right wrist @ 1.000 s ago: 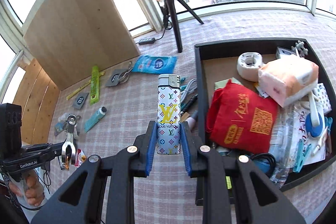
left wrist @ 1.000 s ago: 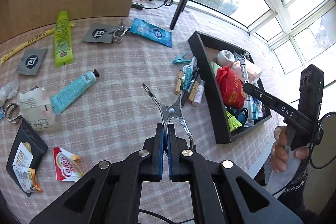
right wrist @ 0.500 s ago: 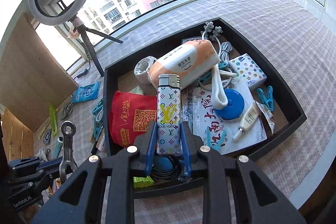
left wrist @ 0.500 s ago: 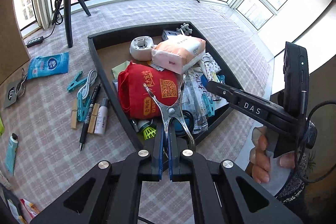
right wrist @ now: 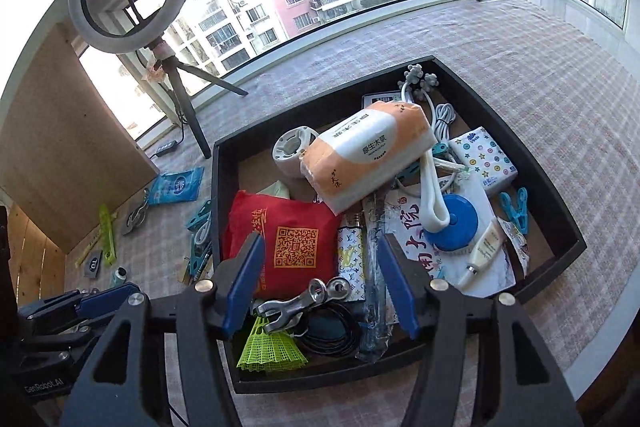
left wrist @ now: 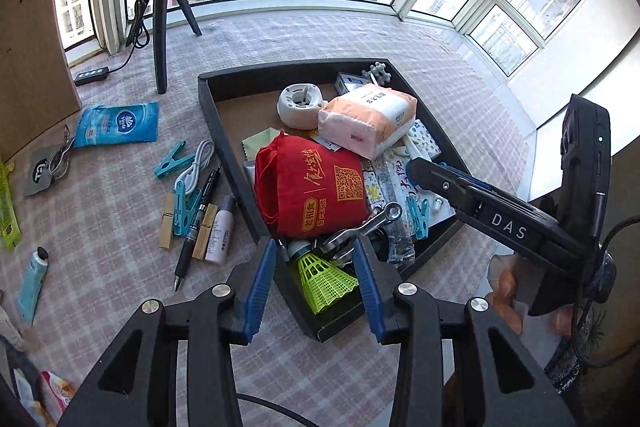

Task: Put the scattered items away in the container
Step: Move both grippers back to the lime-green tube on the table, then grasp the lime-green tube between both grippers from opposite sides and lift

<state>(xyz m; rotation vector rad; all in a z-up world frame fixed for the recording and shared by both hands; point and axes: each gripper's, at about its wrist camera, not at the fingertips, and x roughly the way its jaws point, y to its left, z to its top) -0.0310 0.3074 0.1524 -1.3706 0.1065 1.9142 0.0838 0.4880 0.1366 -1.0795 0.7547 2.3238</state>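
Now | left claw (left wrist: 314, 281) opening, empty | right claw (right wrist: 320, 285) opening, empty

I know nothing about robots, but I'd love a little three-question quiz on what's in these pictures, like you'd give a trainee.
1. True or false: the shiny metal clamp lies inside the black rectangular tray.
2. In the right wrist view, what lies just right of the red cloth bag with the QR code?
A. a patterned white lighter
B. a blue wipes packet
C. a black pen
3. What colour is the plastic shuttlecock in the tray's near corner?

Key: 1 true; 2 A; 3 neon yellow-green.
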